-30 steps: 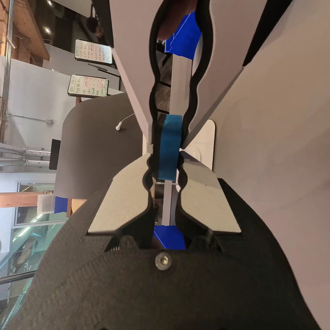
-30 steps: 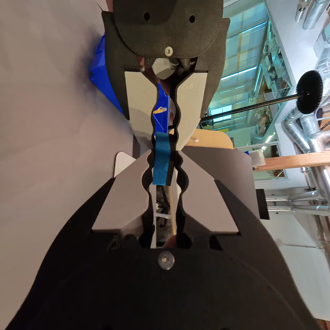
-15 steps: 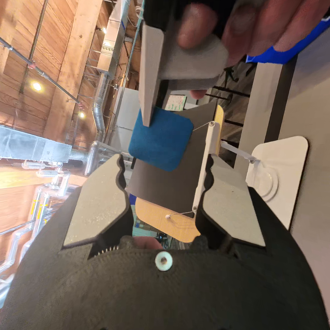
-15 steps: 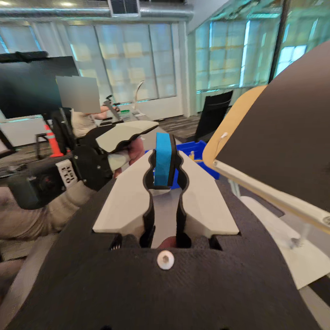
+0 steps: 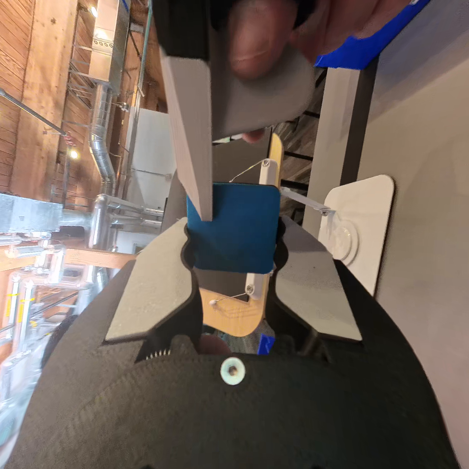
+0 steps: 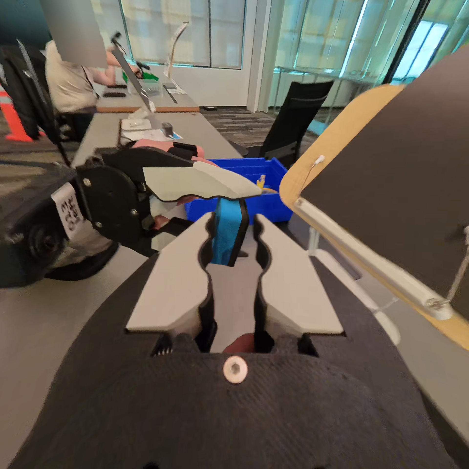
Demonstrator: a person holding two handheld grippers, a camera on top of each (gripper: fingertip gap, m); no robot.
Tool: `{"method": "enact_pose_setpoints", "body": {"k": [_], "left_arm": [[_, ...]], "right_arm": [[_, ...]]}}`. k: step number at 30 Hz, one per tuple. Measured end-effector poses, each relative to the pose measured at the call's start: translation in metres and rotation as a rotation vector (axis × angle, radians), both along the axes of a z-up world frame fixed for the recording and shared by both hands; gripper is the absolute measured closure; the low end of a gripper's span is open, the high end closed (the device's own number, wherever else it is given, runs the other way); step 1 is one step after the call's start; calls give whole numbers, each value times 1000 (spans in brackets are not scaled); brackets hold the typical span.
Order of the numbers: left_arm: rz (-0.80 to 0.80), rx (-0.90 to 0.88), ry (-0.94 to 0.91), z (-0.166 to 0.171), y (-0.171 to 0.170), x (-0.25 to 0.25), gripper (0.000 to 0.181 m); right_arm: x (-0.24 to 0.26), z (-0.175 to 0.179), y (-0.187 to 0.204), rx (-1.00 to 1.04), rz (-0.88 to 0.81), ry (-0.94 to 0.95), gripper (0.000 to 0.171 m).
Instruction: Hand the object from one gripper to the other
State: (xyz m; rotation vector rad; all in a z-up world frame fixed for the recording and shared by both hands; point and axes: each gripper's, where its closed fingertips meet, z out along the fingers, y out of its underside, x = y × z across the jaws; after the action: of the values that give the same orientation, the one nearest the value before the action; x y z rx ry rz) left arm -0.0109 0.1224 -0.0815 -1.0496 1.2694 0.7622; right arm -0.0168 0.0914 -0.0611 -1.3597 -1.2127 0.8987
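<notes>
The right tongs [image 6: 232,220] stand parted, and the blue foam pad [image 6: 225,236] sits edge-on in the gap between their tips. It leans towards the left-side finger, and a clear slit is left on the other side, so these tongs are not clamping it. The pad has a bright blue face and a black backing. The left tongs [image 5: 232,228] come in from the pad's left and are closed on it, one grey finger over its top edge and the other under it. In the left wrist view the pad's square face fills the space between those two fingertips, touching both. One finger of the right tongs lies across the pad's upper left corner. A person's fingers [image 5: 253,38] wrap the right tongs' handle above the pad. Both tongs hang over the grey bench [image 6: 38,330]. Just behind the pad stands a blue bin [image 6: 243,167]. To the pad's right a dark panel with a wooden edge [image 6: 393,165] rises on a thin stand. Farther behind the pad is a black chair [image 6: 291,121], and far off to its left a seated person [image 6: 71,86] and an orange cone [image 6: 12,119].
</notes>
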Motion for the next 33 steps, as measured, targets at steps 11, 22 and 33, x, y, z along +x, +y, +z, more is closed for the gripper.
{"method": "enact_pose_setpoints", "body": {"k": [11,22,33], "left_arm": [[-85,-456,-26,-29,-32,-18,121],[-161,-546,26,-40,-52,-12,121],[-92,-274,-42,-4,-30,-19,100]], "right_arm": [[-1,-25,-32,767,25,-402,109],[-10,-41,-51,746,156,-395,122],[-4,-9,-20,508,-6,-206,124]]}}
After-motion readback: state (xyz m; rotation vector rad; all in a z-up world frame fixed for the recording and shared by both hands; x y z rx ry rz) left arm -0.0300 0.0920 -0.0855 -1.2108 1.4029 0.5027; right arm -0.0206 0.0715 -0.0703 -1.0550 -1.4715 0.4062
